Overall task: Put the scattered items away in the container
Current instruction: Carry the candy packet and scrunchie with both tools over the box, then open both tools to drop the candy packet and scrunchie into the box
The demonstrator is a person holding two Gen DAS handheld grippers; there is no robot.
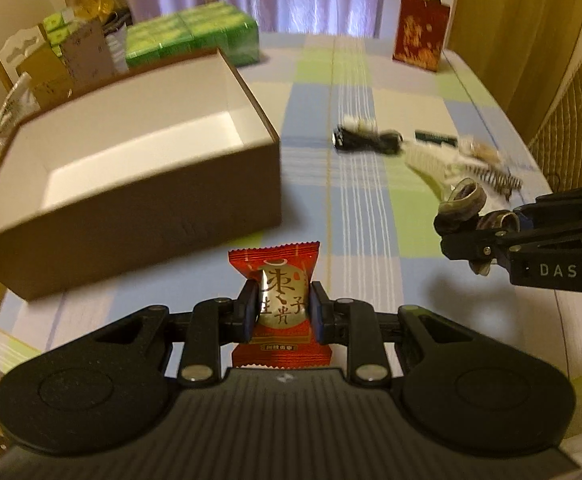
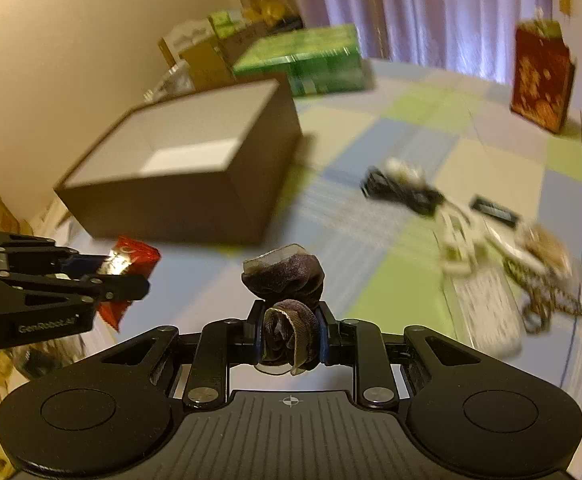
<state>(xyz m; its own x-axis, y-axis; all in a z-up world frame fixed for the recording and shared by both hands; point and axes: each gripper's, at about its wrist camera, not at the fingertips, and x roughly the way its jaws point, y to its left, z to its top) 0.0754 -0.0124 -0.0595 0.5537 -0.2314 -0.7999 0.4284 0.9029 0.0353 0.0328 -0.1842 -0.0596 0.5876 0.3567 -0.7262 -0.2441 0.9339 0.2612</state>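
Note:
My left gripper (image 1: 284, 306) is shut on a red snack packet (image 1: 279, 276) with gold characters, held above the checked tablecloth just in front of the brown box (image 1: 151, 204). The box is open, white inside, and looks empty. My right gripper (image 2: 289, 330) is shut on a dark purple scrunchie (image 2: 287, 280), to the right of the box (image 2: 195, 196). In the right wrist view the left gripper (image 2: 131, 276) and its packet (image 2: 135, 256) show at the left. In the left wrist view the right gripper (image 1: 459, 228) shows at the right, holding the scrunchie (image 1: 465, 200).
Scattered items lie on the cloth to the right: a black cable bundle (image 1: 365, 140), a dark green bar (image 1: 437, 138), white wrappers (image 1: 431, 160) and a patterned hair tie (image 1: 499, 180). A green carton (image 1: 195, 32) and a red gift bag (image 1: 421, 32) stand at the back.

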